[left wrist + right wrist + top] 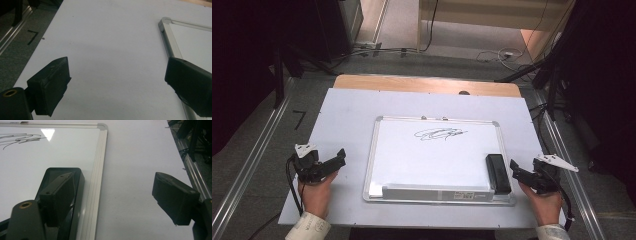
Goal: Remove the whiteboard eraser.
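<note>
A whiteboard [437,155] with a silver frame lies flat on the white table, and a black scribble [439,133] marks its upper middle. A black eraser [498,172] rests on the board's lower right corner. My right gripper [515,169] hovers just right of the eraser, jaws open and empty; in the right gripper view [113,195] its left jaw sits above the eraser [75,173]. My left gripper [339,157] is held left of the board, open with nothing between the jaws; the left gripper view [117,80] shows bare table and the board's frame [170,42].
The white table top [347,110] has a wooden strip along its far edge. Metal rails [247,170] run along both sides of the table. Cables lie on the floor behind, and dark stands flank the table.
</note>
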`<state>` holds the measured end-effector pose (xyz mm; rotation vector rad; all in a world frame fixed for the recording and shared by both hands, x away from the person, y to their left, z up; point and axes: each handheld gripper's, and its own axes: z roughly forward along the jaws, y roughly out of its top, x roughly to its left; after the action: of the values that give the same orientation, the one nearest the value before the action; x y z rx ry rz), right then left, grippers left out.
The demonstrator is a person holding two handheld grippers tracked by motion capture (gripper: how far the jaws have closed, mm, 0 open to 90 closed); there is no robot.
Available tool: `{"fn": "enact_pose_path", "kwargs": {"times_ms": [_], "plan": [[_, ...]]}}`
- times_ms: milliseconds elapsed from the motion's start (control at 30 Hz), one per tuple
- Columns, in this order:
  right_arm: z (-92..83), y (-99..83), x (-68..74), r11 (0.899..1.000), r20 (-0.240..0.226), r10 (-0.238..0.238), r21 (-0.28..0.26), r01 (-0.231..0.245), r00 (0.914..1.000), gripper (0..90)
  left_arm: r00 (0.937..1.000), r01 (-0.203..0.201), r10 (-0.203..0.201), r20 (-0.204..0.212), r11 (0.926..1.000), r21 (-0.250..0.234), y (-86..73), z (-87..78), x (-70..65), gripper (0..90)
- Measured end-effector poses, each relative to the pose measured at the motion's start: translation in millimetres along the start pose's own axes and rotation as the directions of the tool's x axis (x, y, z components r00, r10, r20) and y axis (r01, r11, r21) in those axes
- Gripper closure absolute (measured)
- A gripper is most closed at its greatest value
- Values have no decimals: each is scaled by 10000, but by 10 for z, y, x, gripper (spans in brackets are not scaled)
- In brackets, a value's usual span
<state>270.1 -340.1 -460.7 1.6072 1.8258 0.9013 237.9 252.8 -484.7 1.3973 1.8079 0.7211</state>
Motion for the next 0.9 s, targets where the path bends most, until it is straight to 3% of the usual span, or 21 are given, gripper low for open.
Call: {"fn": "enact_pose_path", "kwargs": {"times_ms": [333,900], "plan": [[17,16,89,9998,-334,176,91,-174,9993,168,10000,-13,13,4,10000,47,-2,2,-5,63],[162,30,358,9988,-660,-158,454,188,9977,184,10000,-56,56,46,10000,46,-2,4,-7,63]]}}
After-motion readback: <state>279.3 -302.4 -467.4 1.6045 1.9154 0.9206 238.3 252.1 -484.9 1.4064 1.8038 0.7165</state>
